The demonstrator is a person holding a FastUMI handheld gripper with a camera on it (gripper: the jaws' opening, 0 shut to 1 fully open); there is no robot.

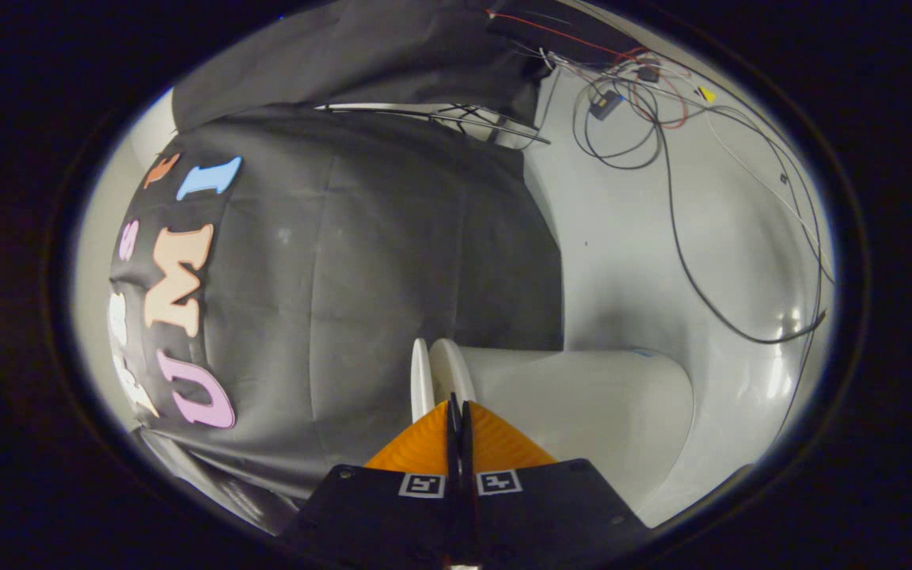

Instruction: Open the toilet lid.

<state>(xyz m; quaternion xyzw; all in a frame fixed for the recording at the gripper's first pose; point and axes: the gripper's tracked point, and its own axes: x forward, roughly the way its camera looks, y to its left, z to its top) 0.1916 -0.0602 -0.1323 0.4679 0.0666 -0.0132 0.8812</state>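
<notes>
We see the gripper point(458, 412) rolled onto its side, so the whole booth appears turned a quarter: the floor point(638, 261) runs up the right and the black cloth wall point(393, 261) fills the left. The two fingers are clenched together, their tips touching with only a thin dark seam between them, and nothing is held in them. Just ahead of the tips stands the toilet point(583, 404), white and glossy, its body stretching off to the right of the fingers. The toilet lid point(421, 380) shows as a thin white edge just left of the fingertips, lying close against the seat rim point(450, 368) beside it (so it looks down, not raised, though a narrow gap separates the two edges). The fingertips sit right at that rim; we cannot tell whether they touch it. Far beyond, loose black, white and red cables point(662, 150) trail across the floor, with a small dark box point(605, 103) among them, well apart from the toilet.
</notes>
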